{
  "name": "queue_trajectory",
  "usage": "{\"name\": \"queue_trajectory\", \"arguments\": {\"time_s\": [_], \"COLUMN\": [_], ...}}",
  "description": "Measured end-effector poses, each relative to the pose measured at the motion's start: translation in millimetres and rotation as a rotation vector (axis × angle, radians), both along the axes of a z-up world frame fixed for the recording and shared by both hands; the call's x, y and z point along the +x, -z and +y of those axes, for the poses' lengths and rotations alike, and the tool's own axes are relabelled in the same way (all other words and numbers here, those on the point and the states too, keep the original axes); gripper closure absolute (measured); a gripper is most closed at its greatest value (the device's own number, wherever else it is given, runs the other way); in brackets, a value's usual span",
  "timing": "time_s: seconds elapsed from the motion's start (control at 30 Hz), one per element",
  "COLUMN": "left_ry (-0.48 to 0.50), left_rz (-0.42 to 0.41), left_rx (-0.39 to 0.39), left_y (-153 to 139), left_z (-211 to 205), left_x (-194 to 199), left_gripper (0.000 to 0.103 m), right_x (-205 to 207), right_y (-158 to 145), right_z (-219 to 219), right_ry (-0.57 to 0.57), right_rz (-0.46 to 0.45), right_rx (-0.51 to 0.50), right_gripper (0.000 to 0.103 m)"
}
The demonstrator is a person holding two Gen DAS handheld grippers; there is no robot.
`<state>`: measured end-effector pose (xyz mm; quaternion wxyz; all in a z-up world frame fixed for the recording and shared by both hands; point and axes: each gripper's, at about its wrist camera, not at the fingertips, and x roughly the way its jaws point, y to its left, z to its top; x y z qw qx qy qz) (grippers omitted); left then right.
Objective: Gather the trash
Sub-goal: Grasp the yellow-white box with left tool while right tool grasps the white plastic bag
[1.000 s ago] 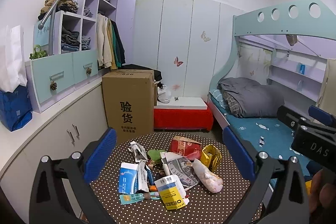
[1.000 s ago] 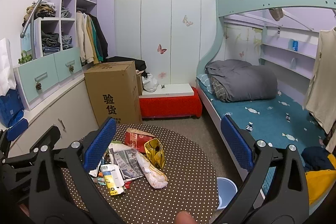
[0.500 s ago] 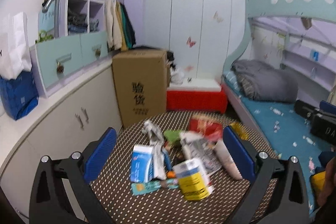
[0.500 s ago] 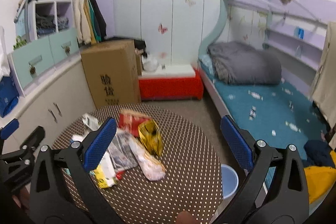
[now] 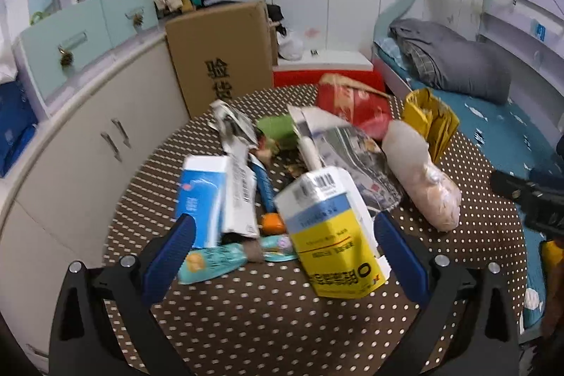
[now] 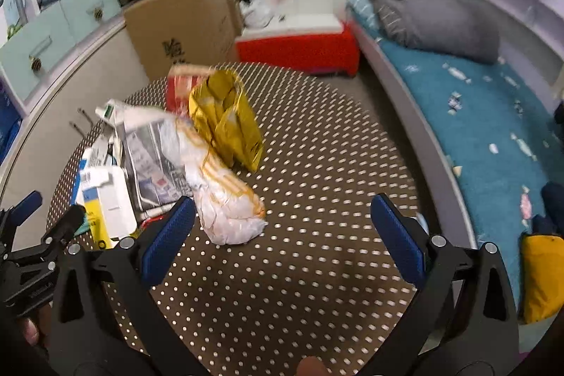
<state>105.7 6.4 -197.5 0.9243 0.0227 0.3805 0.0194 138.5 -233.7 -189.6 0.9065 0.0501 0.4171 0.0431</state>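
My left claw gapes wide and empty just short of the blue-and-yellow flattened paper carton on the brown polka-dot desk, which looks light and crushable, so I'd pinch its flat near edge.

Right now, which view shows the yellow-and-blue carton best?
The left wrist view: the yellow-and-blue carton lies whole and near between the open left gripper fingers, its barcode visible. The right wrist view shows the carton only small and blurred at the left edge.
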Motion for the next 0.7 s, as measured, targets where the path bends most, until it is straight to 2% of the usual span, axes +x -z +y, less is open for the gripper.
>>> {"name": "queue_trajectory", "arguments": {"time_s": [0.13, 0.17, 0.2, 0.23, 0.3, 0.37, 0.7], "left_ry": [0.023, 0.031, 0.050, 0.063, 0.071, 0.081, 0.090], "left_rz": [0.061, 0.069, 0.080, 0.097, 0.119, 0.113, 0.065], "left_rx": [-0.012, -0.023, -0.045, -0.064, -0.087, -0.113, -0.184], "left_y": [24, 27, 31, 35, 42, 43, 27], "left_z": [-8, -9, -9, -9, -8, -5, 14], "left_x": [14, 16, 18, 20, 23, 19, -7], "left_gripper": [0.006, 0.019, 0.026, 0.039, 0.043, 0.047, 0.053], "right_x": [20, 25, 30, 35, 43, 49, 10], "right_y": [20, 23, 25, 28, 33, 39, 23], "right_z": [11, 15, 19, 24, 30, 36, 29], "right_ry": [-0.093, -0.123, -0.145, -0.170, -0.198, -0.231, -0.284], "right_rz": [0.035, 0.037, 0.040, 0.044, 0.058, 0.080, 0.045], "right_rx": [0.057, 0.068, 0.071, 0.069, 0.064, 0.063, 0.166], "right_gripper": [0.006, 0.006, 0.007, 0.011, 0.024, 0.056, 0.058]}}
